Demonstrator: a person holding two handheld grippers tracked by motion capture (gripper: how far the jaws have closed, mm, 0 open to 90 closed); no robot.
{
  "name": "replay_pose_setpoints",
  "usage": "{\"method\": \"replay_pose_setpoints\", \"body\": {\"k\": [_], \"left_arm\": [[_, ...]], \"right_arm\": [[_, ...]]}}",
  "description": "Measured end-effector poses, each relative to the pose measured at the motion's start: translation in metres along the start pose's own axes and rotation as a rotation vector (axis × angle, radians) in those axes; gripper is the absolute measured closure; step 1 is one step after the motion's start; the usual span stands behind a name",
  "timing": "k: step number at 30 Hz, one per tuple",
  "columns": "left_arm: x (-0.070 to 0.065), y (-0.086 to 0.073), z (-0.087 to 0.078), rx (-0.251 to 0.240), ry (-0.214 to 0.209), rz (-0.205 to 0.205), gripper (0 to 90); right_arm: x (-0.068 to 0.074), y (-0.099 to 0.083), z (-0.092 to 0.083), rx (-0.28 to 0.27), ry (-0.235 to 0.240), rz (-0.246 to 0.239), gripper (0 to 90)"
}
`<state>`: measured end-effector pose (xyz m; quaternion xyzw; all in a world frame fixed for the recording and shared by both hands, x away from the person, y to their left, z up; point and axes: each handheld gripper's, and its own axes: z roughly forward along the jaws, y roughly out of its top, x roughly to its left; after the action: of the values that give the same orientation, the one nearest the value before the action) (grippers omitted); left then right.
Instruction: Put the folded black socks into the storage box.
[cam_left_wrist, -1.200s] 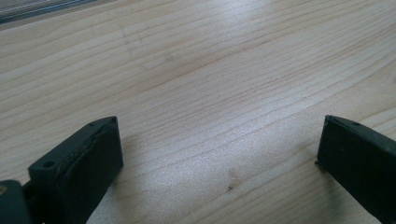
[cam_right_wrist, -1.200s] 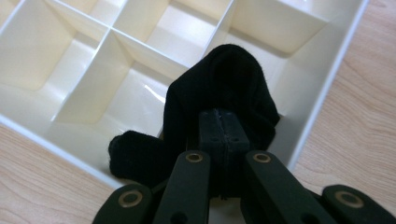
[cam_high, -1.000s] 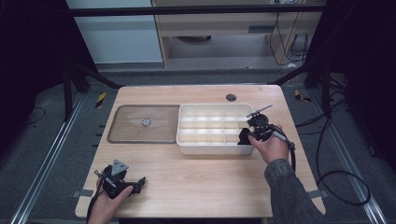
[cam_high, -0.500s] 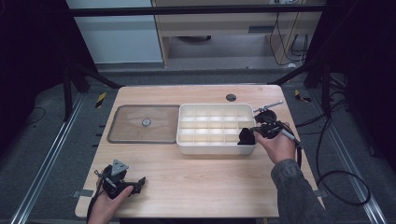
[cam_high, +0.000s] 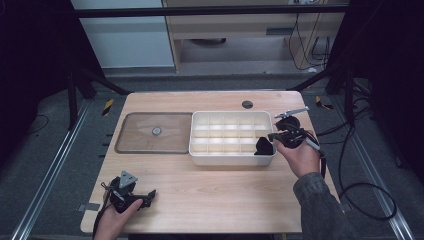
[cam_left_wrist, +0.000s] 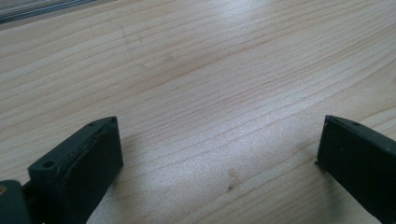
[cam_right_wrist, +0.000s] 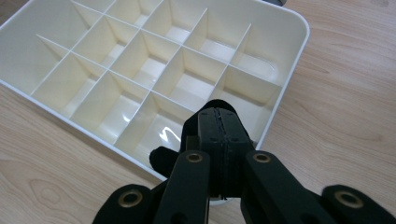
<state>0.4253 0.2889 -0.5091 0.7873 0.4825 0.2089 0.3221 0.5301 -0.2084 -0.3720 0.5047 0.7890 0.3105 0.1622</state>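
A white box (cam_high: 200, 150) divided into several empty compartments stands in the middle of the wooden table. My right gripper (cam_high: 263, 146) hangs over the box's front right corner, held in a hand that comes from the right. In the right gripper view the box (cam_right_wrist: 154, 60) lies below, and the right gripper (cam_right_wrist: 219, 122) has its jaws pressed together with nothing between them. My left gripper (cam_high: 150, 193) rests near the table's front left edge, held in a hand. In the left gripper view the left gripper (cam_left_wrist: 219, 144) stands wide open over bare wood.
A flat brownish clear lid (cam_high: 135, 142) lies left of the box, with a small round knob (cam_high: 156, 131) at its middle. A dark round hole (cam_high: 247, 104) sits in the table behind the box. Cables trail on the floor to the right.
The right hand has lifted and shifted a little to the right, its jaws still over the box's front right corner. The left hand has not moved.
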Motion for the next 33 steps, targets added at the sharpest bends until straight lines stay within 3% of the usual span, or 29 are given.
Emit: {"method": "replay_pose_setpoints", "body": {"k": [8,18,33], "left_arm": [[0.0,0.0,0.0,0.0,0.0,0.0,0.0],[0.0,0.0,0.0,0.0,0.0,0.0,0.0],[0.0,0.0,0.0,0.0,0.0,0.0,0.0]], "right_arm": [[-0.001,0.0,-0.006,-0.033,0.013,0.01,89.9],[0.0,-0.001,-0.01,-0.053,0.021,0.018,81.7],[0.004,-0.002,-0.015,-0.085,0.006,0.061,23.5]]}}
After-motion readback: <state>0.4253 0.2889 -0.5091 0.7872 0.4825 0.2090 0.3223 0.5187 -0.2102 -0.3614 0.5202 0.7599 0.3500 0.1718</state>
